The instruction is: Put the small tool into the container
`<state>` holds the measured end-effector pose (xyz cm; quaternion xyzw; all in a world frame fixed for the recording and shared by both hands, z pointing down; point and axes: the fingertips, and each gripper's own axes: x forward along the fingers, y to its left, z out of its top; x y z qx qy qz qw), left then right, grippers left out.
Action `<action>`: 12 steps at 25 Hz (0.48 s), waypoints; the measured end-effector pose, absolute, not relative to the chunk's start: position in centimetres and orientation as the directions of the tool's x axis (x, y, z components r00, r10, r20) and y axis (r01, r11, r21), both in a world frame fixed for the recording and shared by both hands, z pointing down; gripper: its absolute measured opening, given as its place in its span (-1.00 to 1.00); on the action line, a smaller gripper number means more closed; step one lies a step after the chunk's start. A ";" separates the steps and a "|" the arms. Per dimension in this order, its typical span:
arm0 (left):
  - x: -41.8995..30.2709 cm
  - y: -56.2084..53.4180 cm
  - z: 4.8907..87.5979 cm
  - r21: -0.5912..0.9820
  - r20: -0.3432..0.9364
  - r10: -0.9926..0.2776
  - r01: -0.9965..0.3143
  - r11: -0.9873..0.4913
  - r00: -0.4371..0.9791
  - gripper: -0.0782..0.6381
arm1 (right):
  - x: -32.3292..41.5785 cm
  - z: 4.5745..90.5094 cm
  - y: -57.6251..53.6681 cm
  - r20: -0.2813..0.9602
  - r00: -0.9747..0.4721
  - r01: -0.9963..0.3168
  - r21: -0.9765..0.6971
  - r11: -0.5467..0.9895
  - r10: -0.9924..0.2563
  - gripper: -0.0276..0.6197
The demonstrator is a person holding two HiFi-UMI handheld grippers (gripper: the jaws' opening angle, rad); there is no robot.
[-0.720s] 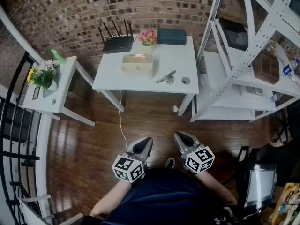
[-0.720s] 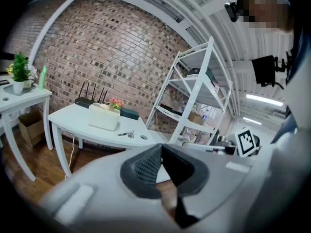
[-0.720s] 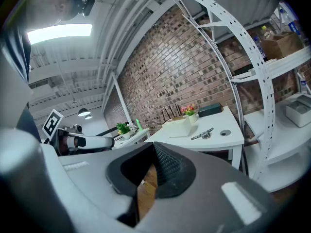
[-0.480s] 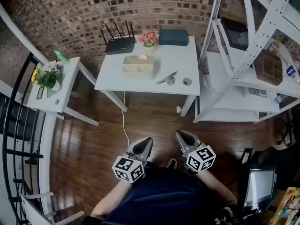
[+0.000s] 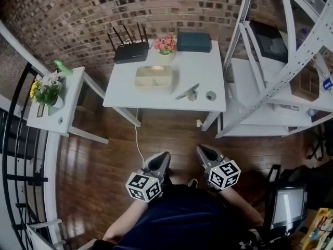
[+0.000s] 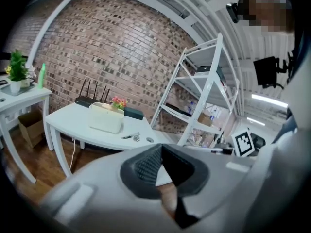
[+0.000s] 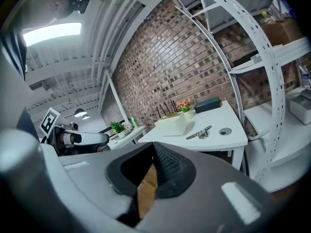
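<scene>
Head view looks steeply down at the distant white table (image 5: 195, 66); both gripper views face it from lower.

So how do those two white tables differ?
The middle table is wider and carries a router, flowers, a dark box, a cream container and the small tool; the side table is narrower, holding a potted plant and a green bottle. Both are white, by the brick wall.

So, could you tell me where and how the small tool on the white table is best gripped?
Probably its slim shaft, mid-length, from above, pinching across its narrow width: the small tool lies flat and diagonal on the table, right of the container.
</scene>
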<state>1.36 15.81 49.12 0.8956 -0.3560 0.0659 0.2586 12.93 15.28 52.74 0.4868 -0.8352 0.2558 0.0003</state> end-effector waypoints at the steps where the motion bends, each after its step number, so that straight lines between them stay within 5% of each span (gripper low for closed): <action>1: 1.2 14.7 49.2 0.423 0.296 -0.595 -0.661 -0.620 0.747 -0.77 | 12.9 52.9 14.4 0.260 -0.511 -0.823 -0.423 0.379 -0.819 -0.88; 12: -2.2 2.9 47.5 0.460 0.223 -0.442 -0.493 -0.738 0.869 -0.77 | 9.9 51.8 3.5 0.344 -0.319 -0.885 -0.442 0.148 -0.883 -0.88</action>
